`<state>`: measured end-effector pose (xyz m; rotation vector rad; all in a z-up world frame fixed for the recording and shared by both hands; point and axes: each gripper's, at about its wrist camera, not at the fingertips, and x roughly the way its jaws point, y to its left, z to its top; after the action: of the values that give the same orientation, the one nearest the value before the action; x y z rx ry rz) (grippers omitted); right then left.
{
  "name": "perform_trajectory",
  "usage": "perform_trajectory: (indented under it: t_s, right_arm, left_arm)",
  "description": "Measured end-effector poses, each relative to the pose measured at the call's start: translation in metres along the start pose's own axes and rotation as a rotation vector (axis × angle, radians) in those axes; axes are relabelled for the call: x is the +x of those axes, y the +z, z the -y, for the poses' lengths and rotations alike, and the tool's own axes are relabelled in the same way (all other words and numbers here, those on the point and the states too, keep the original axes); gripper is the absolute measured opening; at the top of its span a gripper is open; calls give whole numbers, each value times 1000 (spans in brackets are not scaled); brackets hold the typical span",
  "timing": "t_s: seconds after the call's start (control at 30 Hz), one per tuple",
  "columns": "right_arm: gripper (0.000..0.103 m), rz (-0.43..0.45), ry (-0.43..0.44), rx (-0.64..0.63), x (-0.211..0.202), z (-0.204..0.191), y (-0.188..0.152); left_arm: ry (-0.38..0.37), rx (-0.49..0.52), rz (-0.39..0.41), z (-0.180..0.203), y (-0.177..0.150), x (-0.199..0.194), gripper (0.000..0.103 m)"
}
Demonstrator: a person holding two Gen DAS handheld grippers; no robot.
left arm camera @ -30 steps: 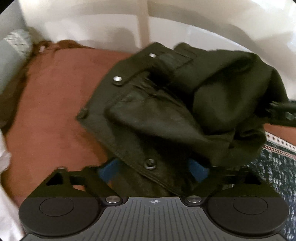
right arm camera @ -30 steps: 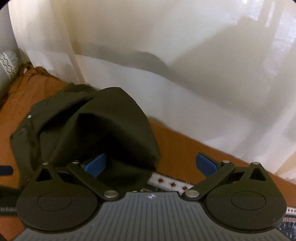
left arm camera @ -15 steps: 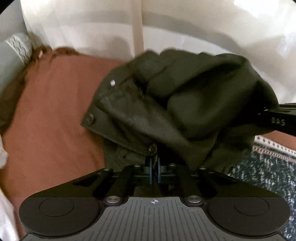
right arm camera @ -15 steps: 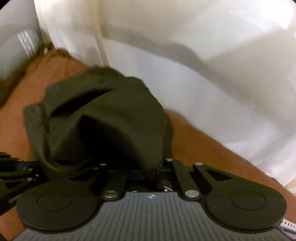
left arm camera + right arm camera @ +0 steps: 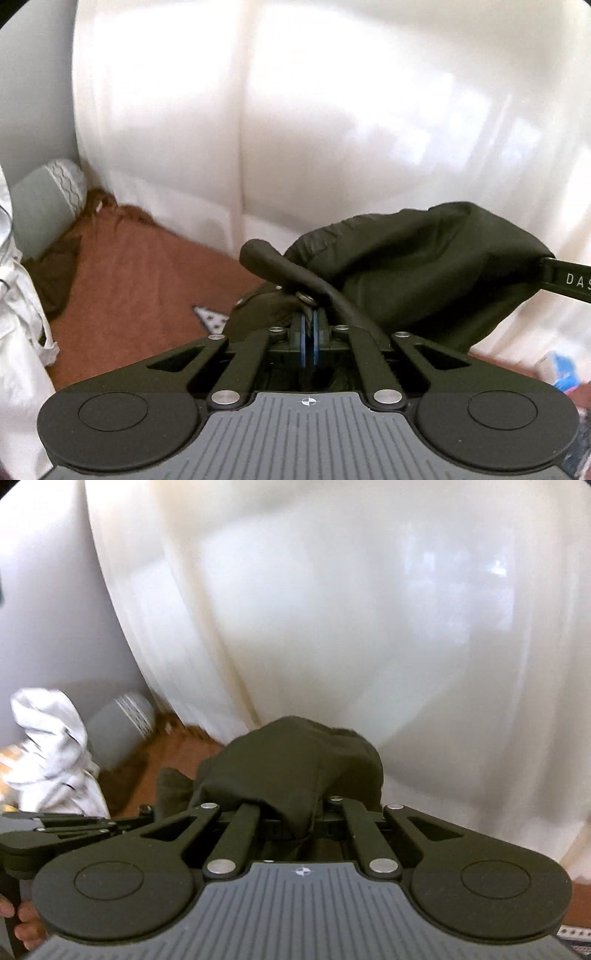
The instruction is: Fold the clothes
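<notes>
Two handheld grippers lift a dark olive garment (image 5: 424,266) off a rust-brown bedspread (image 5: 140,284), in front of a pale sheer curtain (image 5: 332,129). The left gripper (image 5: 309,332) is clenched, its blue pads pinching an edge of the cloth beside a metal snap button (image 5: 307,298); a strap-like tab of the fabric curls up just above it. The right gripper (image 5: 301,830) is likewise clamped on a bunched fold, the fabric mounding over its linkage. The garment hangs slack between the two tools, held clear of the bed. A grey pillow (image 5: 48,203) leans in the far corner, with crumpled white cloth (image 5: 55,753) near it. Fingers (image 5: 26,923) of the person's hand show at the lower left edge of the right wrist view.
</notes>
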<state>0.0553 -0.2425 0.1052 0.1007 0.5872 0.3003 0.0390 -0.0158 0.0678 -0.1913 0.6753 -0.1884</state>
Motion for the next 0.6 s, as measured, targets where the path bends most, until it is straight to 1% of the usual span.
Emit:
perform_trajectory:
  t_s: [0.07, 0.17, 0.3, 0.4, 0.47, 0.53, 0.6]
  right_arm:
    - [4, 38, 19, -5, -35, 10, 7]
    - [4, 94, 39, -13, -93, 30, 8]
    - [4, 165, 60, -27, -172, 57, 6]
    - [4, 185, 29, -48, -228, 81, -24]
    - [4, 165, -16, -31, -258, 102, -57]
    - [5, 117, -72, 19, -282, 128, -99]
    - [5, 40, -148, 83, -295, 156, -149]
  left_arm:
    - [-38, -1, 43, 28, 0, -28, 0]
    - [-93, 15, 99, 71, -5, -65, 0]
    - [-226, 18, 119, 120, -27, -103, 0]
    - [-340, 24, 50, 149, -58, -112, 0]
    - [-395, 38, -45, 169, -88, -106, 0]
    - [-417, 73, -152, 189, -125, -93, 0]
    - [-413, 104, -272, 214, -168, -84, 0]
